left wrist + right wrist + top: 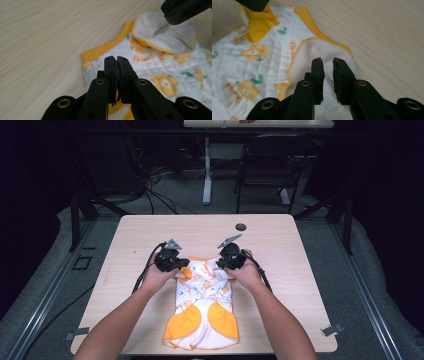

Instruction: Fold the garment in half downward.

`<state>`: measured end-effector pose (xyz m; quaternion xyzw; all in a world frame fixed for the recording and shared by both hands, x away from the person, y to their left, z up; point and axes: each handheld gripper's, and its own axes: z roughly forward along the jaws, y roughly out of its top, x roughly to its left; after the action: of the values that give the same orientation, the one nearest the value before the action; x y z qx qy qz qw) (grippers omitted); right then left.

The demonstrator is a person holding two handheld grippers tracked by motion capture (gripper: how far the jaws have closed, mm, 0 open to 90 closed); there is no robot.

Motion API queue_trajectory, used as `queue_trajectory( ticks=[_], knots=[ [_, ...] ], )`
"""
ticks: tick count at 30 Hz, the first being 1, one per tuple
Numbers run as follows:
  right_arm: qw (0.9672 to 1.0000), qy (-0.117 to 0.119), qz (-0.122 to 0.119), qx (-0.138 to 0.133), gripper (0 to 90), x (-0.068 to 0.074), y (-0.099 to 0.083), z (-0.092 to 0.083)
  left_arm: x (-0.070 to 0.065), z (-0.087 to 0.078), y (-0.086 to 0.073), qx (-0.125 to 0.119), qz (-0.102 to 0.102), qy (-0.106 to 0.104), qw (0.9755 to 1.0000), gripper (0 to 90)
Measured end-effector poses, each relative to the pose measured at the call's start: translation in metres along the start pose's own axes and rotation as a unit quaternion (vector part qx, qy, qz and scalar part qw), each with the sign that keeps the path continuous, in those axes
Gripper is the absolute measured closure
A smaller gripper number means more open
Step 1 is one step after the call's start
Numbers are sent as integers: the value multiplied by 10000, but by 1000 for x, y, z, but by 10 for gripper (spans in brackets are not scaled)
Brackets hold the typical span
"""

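Garment (204,295) lies folded on the counter (135,235); left tongs (116,60) clenched empty, right tongs (327,62) released above a folded flap.

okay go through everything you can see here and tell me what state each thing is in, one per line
Baby garment: lying flat on the table, top flaps folded inward.
Left gripper: jaws nearly together, nothing between them.
Right gripper: jaws slightly apart, empty, over a folded white flap.
Table: bare wood around the garment.
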<state>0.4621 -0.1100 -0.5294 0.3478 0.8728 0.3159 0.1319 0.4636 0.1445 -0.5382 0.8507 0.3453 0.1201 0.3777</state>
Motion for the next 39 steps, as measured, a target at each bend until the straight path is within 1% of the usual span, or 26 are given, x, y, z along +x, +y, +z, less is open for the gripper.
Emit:
queue_trajectory(
  ticks=[2, 3, 4, 7, 10, 11, 12, 13, 14, 16, 17, 18, 21, 24, 25, 26, 27, 28, 30, 32, 33, 34, 35, 37, 38, 39],
  knots=[
    [9999, -68, 112, -78, 745, -3, 3, 4, 5, 4, 1, 50, -34, 86, 9999, 847],
    [9999, -92, 108, -55, 743, -4, 4, 5, 7, 7, 1, 79, -54, 147, 9998, 833],
    [9999, -107, 106, -1, 736, -6, 5, 8, 9, 9, 1, 129, -57, 143, 9998, 826],
    [9996, -208, 189, 94, 695, -12, 6, 15, 12, 14, 1, 125, -85, 216, 9997, 781],
    [9991, -188, 378, 105, 660, -16, 4, 21, 13, 19, 0, 158, -118, 297, 9994, 712],
    [9990, -157, 401, 147, 643, -17, 3, 24, 13, 20, -1, 164, -124, 312, 9993, 700],
    [9990, -142, 409, 150, 635, -17, 2, 26, 13, 22, -2, 235, -122, 337, 9991, 690],
    [9988, -185, 384, 250, 624, -17, 2, 28, 14, 23, -2, 277, -130, 337, 9990, 680],
    [9981, -240, 480, 288, 601, -16, 0, 32, 14, 24, -3, 327, -172, 390, 9986, 645],
    [9980, -237, 510, 281, 596, -16, -1, 34, 15, 26, -5, 389, -197, 434, 9981, 636],
    [9977, -271, 564, 255, 593, -16, -2, 36, 16, 26, -5, 402, -186, 432, 9981, 634],
    [9977, -281, 532, 297, 590, -15, -3, 37, 16, 26, -6, 389, -200, 423, 9981, 631],
    [9978, -342, 477, 294, 576, -14, -5, 39, 16, 28, -10, 406, -230, 441, 9979, 620],
    [9977, -330, 507, 307, 557, -15, -7, 39, 15, 31, -14, 464, -176, 413, 9979, 616],
    [9976, -349, 504, 310, 546, -15, -7, 39, 15, 32, -16, 443, -182, 393, 9981, 617],
    [9977, -354, 489, 298, 545, -15, -8, 39, 15, 32, -17, 408, -264, 380, 9981, 620],
    [9977, -315, 528, 277, 544, -15, -8, 38, 16, 32, -17, 405, -290, 369, 9981, 621],
    [9978, -308, 508, 306, 543, -16, -8, 38, 16, 32, -17, 382, -300, 383, 9981, 621],
    [9977, -284, 546, 284, 539, -17, -9, 38, 15, 32, -17, 422, -285, 374, 9980, 621],
    [9976, -204, 586, 318, 538, -18, -10, 37, 15, 32, -16, 434, -279, 372, 9980, 627],
    [9976, -204, 572, 338, 538, -19, -10, 36, 15, 32, -16, 443, -273, 362, 9980, 631],
    [9972, -153, 678, 263, 539, -19, -11, 37, 14, 32, -16, 449, -277, 361, 9980, 639],
    [9970, -135, 693, 308, 542, -21, -12, 37, 14, 32, -16, 448, -276, 346, 9980, 644],
    [9962, -45, 818, 292, 548, -23, -12, 38, 13, 32, -16, 437, -247, 331, 9982, 685],
    [9963, -32, 806, 284, 568, -23, -13, 38, 13, 32, -16, 462, -250, 298, 9982, 695],
    [9963, 37, 804, 287, 624, -22, -12, 38, 13, 32, -16, 454, -254, 293, 9982, 711]
  ],
)
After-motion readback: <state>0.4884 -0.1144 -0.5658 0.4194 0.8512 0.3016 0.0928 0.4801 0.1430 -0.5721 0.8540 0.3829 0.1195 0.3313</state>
